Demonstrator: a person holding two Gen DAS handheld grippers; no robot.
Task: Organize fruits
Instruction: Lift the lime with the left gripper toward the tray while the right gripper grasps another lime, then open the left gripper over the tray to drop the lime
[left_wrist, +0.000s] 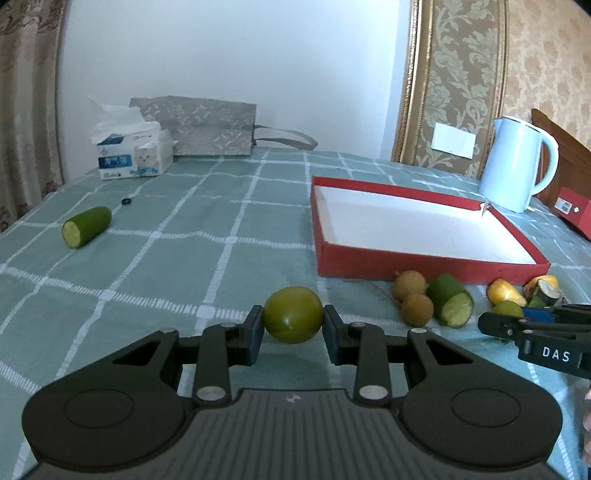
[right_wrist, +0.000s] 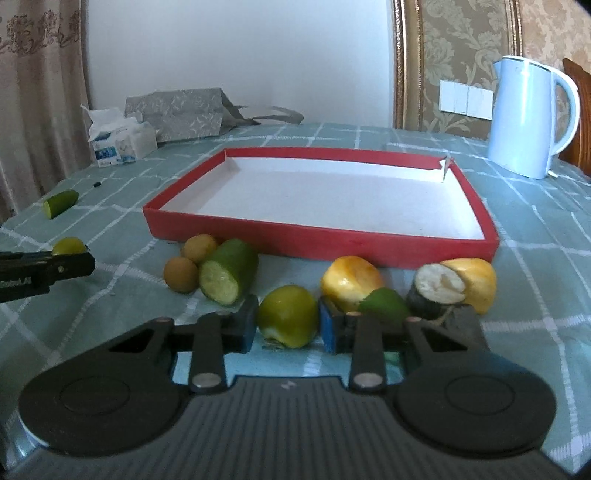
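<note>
My left gripper (left_wrist: 293, 321) is shut on a round green fruit (left_wrist: 293, 315) just above the checked tablecloth. My right gripper (right_wrist: 287, 325) is shut on a second green fruit (right_wrist: 288, 315), in front of the red tray (right_wrist: 295, 236) with a white, bare floor. Beside that fruit lie two brown longans (right_wrist: 181, 273), a cut cucumber piece (right_wrist: 229, 275), two yellow fruit pieces (right_wrist: 351, 280), a green wedge (right_wrist: 384, 304) and a dark stub with white flesh (right_wrist: 439, 288). Another cucumber piece (left_wrist: 86, 226) lies alone at far left.
A pale blue kettle (left_wrist: 517, 166) stands behind the tray at the right. A tissue box (left_wrist: 133, 155) and a grey bag (left_wrist: 207, 125) sit at the back left by the wall. A small black ring (left_wrist: 126, 201) lies near the lone cucumber. A red box (left_wrist: 576, 214) is at the right edge.
</note>
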